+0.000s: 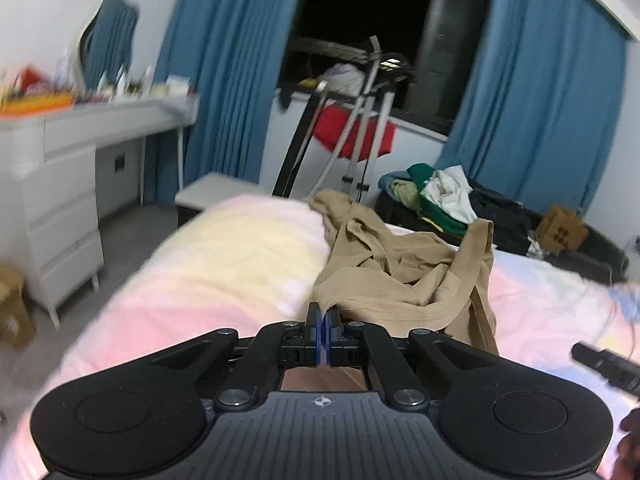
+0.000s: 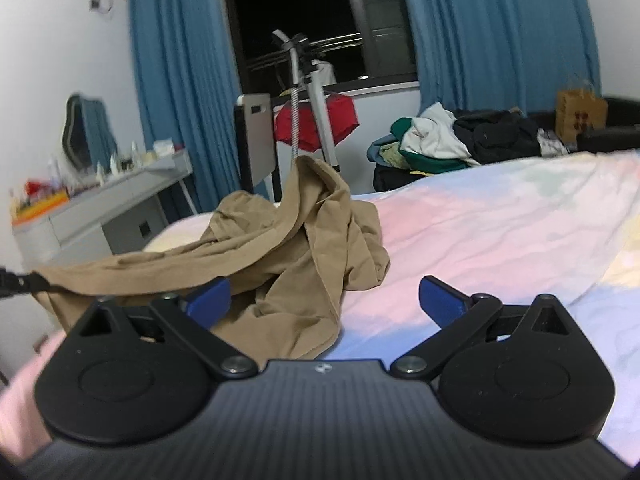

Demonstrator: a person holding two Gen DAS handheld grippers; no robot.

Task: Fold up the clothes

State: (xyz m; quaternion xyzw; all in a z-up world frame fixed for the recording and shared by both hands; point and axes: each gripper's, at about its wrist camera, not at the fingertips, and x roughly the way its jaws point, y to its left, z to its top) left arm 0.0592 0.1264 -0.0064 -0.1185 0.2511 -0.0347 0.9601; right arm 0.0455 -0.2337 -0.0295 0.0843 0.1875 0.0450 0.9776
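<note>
Pinching a hem edge of the crumpled tan garment (image 1: 400,276) on the bed (image 1: 224,264), the left gripper (image 1: 323,316) has its jaws closed on cloth, apparently to draw it flat, while the right gripper (image 2: 324,294) hovers nearby with jaws spread wide, holding nothing.

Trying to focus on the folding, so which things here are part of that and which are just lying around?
Part of the job: tan garment, left gripper shut on its edge, right gripper open, bed.

Lying about: clothes pile, red garment, dresser, cardboard box.
</note>
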